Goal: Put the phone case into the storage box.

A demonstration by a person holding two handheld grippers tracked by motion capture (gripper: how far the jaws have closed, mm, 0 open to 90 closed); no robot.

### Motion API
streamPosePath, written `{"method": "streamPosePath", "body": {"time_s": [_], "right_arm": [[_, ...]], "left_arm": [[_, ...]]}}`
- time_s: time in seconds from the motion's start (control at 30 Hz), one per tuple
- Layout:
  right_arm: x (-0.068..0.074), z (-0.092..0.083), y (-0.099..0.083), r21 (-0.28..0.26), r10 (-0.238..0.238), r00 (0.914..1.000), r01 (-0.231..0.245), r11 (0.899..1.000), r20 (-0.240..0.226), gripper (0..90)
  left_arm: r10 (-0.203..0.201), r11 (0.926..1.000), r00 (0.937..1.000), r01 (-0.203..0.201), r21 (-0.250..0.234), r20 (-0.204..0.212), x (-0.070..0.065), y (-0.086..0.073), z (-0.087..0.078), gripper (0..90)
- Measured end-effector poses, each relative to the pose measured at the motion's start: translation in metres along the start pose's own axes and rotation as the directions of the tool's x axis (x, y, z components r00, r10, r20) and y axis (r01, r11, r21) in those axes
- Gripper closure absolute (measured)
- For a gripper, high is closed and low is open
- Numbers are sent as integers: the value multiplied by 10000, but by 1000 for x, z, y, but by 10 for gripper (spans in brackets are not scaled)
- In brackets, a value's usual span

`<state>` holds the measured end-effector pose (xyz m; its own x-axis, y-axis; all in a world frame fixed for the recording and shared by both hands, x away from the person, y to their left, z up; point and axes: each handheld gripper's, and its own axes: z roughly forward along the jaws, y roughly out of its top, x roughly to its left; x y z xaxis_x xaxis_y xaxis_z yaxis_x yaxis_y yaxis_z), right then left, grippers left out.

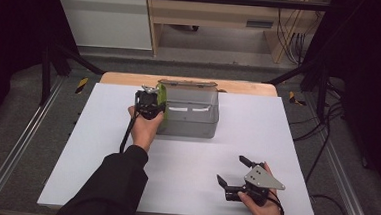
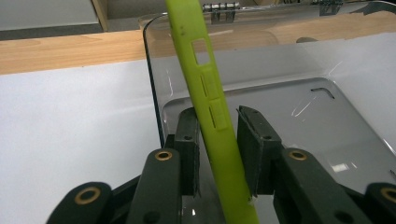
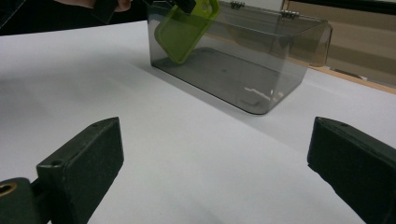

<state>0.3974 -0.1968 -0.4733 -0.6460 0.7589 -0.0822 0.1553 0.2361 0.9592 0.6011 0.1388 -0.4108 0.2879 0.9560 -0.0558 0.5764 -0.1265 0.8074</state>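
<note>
L tool (image 2: 218, 140) grips green phone case (image 2: 210, 107), bottom cut off, in clear box (image 1: 190, 112); R tool (image 3: 215, 168) released.

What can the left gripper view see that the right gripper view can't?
Left gripper view alone: the little button cut-outs along the edge of the green phone case, with the left gripper shut on that case. Right gripper view alone: the case's flat face, and the right gripper wide open above the white table. Both: the case at the clear box.
</note>
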Motion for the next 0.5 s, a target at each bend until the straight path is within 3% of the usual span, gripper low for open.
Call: {"method": "streamPosePath", "body": {"time_s": [0.5], "right_arm": [[0, 0, 0, 21, 20, 10000, -20, 10000, -54, 37]], "left_arm": [[-53, 10000, 10000, 53, -67, -73, -4, 0, 1, 637]]}}
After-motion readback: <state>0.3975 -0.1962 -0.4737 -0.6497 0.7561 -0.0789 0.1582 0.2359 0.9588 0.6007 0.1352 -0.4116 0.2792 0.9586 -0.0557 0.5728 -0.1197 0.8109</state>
